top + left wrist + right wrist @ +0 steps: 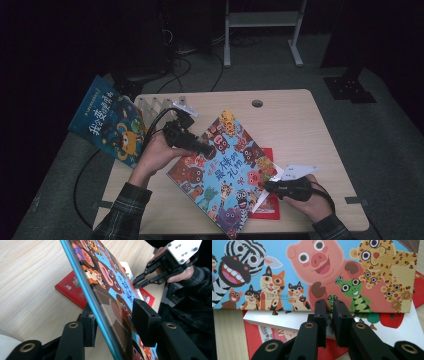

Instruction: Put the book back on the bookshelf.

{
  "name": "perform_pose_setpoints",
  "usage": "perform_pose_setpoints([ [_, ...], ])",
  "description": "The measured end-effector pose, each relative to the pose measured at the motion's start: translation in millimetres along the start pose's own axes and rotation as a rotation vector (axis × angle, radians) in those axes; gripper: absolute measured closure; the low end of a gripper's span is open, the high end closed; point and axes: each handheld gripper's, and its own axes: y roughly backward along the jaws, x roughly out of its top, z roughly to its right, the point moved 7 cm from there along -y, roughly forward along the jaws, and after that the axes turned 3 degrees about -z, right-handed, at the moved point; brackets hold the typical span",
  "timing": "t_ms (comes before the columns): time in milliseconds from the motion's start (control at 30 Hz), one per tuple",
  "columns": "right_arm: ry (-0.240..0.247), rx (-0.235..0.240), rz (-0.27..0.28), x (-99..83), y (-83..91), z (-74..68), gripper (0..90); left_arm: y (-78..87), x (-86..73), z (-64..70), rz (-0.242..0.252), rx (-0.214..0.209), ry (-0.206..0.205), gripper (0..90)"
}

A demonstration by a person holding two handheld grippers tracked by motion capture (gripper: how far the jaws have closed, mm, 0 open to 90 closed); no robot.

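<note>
At the bottom of the high view two plaid sleeves come in. The right gripper [274, 187] sits at lower right, its tips at the right edge of the animal picture book [223, 170] that lies slanted across the middle of the table [295, 125]. In the right gripper view the jaws stand narrow, nearly together, with a thin gap and nothing clearly pinched between them; they point at the lower edge of the book's cover, over a white book [287, 320] and a red book [254, 337] lying underneath it. The red book pokes out from under the picture book at lower centre-right of the high view.

The left gripper [202, 148], left of centre, is clamped on the picture book's left edge; the left gripper view shows one jaw under the blue edge and one on the cover, lifting that side off the wood.

Farther back, a dark blue book [110, 120] leans at the table's left edge beside a slotted wooden rack [155, 104]. A round hole [257, 103] marks the far edge.
</note>
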Motion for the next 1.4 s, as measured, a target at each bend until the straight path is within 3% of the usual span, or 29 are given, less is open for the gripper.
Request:
perform_pose_setpoints([
  [333, 0.008, 0.008, 0.005, 6.7, -7.7, -6.2, 82.7, 11.3, 13.6, 1.5, -0.012, -0.014, 0.008, 64.0],
  [433, 0.008, 0.006, 0.009, 9.0, -10.4, -7.3, 82.8, 16.0, 20.5, 8.1, -0.006, -0.064, 0.000, 68.1],
  [500, 0.011, 0.008, 0.009, 10.4, -11.9, -8.1, 82.8, 16.7, 24.5, 9.6, -0.025, -0.039, -0.006, 68.4],
  [767, 0.010, 0.007, 0.018, 13.5, -15.8, -9.1, 81.4, 18.8, 40.7, 14.3, -0.073, -0.017, -0.019, 70.5],
  [1033, 0.002, 0.008, 0.024, 14.5, -16.8, -5.5, 70.5, 20.0, 54.9, 18.0, -0.108, -0.021, -0.021, 73.6],
  [1200, -0.032, -0.025, 0.065, 15.0, -8.6, 8.7, 56.7, 23.1, 60.7, 20.3, -0.107, -0.024, -0.016, 76.5],
  [1400, -0.125, -0.158, 0.171, 13.6, 16.2, 50.6, 40.1, 24.3, 64.1, 22.8, -0.116, -0.023, -0.013, 78.0],
])
